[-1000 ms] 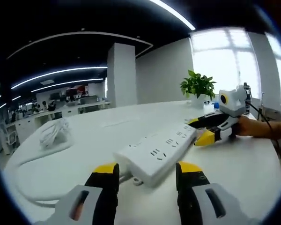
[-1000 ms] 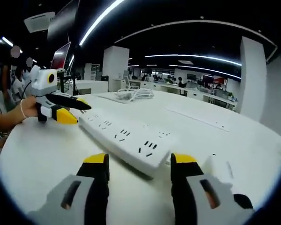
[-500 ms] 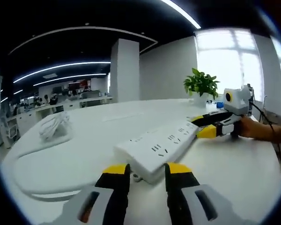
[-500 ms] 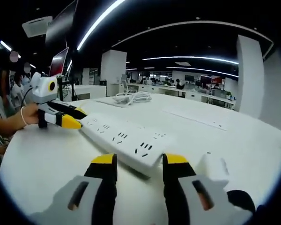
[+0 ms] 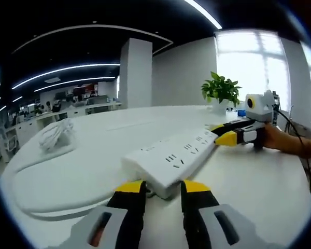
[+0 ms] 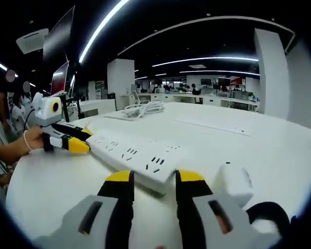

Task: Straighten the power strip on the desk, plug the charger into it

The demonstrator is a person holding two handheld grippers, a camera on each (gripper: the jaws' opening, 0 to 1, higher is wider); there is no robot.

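Charger (image 6: 233, 182) — half behind right gripper (image 6: 150, 182)

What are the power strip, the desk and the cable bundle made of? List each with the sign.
Power strip: looks like hard white plastic, matte to satin; crisp moulded edges and cut socket slots.
Desk: a smooth white top, probably laminate or painted board; it shows a soft sheen and no grain.
Cable bundle: seemingly white rubbery or plastic sheathing, lying in loose coils; too small for finer detail.
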